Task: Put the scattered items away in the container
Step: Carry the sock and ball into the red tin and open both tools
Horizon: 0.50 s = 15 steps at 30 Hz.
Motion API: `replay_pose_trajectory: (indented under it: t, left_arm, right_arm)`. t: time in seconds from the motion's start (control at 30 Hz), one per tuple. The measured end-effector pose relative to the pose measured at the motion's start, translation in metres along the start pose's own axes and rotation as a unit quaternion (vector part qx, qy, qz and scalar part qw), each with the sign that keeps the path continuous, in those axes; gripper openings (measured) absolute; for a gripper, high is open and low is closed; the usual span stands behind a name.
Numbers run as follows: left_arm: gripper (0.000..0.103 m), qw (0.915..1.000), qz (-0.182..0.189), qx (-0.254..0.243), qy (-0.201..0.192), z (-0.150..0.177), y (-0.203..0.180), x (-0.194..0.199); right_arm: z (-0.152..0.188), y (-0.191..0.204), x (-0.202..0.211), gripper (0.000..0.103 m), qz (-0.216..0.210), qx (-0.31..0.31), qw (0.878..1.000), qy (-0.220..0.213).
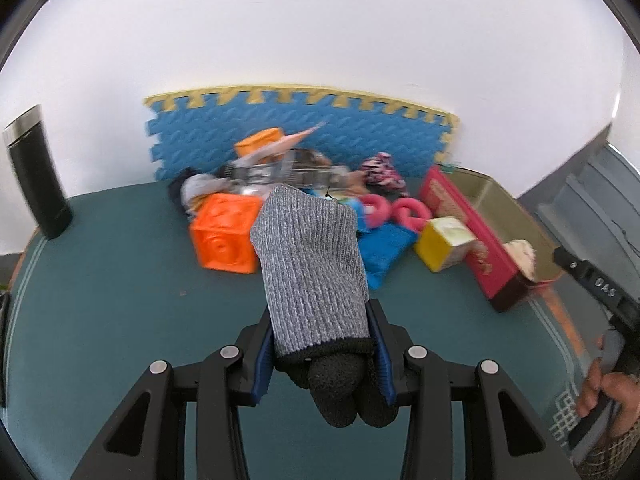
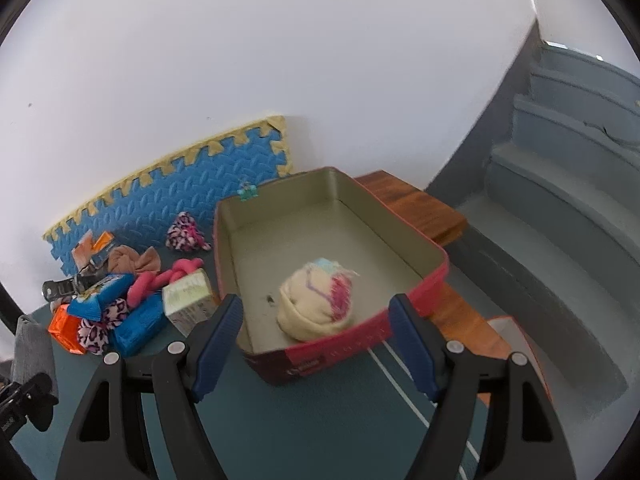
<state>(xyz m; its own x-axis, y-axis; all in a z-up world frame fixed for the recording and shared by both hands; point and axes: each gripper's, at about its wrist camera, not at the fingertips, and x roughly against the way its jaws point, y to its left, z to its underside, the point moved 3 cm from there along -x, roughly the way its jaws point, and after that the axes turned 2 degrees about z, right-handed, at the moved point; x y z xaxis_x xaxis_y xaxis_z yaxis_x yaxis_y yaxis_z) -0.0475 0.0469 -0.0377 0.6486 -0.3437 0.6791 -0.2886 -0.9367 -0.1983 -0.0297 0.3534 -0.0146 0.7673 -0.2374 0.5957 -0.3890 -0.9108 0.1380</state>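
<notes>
Above the green surface (image 1: pixel 120 300), the left gripper (image 1: pixel 320 360) is clenched on a grey sock (image 1: pixel 308 264); the right gripper (image 2: pixel 316 344) hangs released over the tin (image 2: pixel 436 276), where a cream bundle (image 2: pixel 316 308) already lies. Best carry the sock well over the rim (it dangles) before letting go.

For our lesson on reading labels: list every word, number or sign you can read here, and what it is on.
Nothing can be read with certainty.
Red tin: dark label with pale lettering on the front wall, too blurred.
Yellow carton: printing too blurred.
Blue packets: printing too small.
Right tool: pale marks on its body, unreadable.
</notes>
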Motion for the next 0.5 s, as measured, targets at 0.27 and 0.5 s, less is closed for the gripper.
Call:
replay_pose_trajectory:
  t: [0.27,0.5]
  left_arm:
    - [0.043,0.9955,0.081,-0.048,0.008,-0.027,-0.076,-0.021]
    - [0.043,0.9884,0.121,-0.089,0.024,-0.051,-0.153,-0.056]
  right_arm:
    - [0.012,-0.028,0.011,0.078,0.009,-0.028,1.000,-0.007]
    - [0.020,-0.051,0.013,0.078,0.010,-0.050,0.999,0.000]
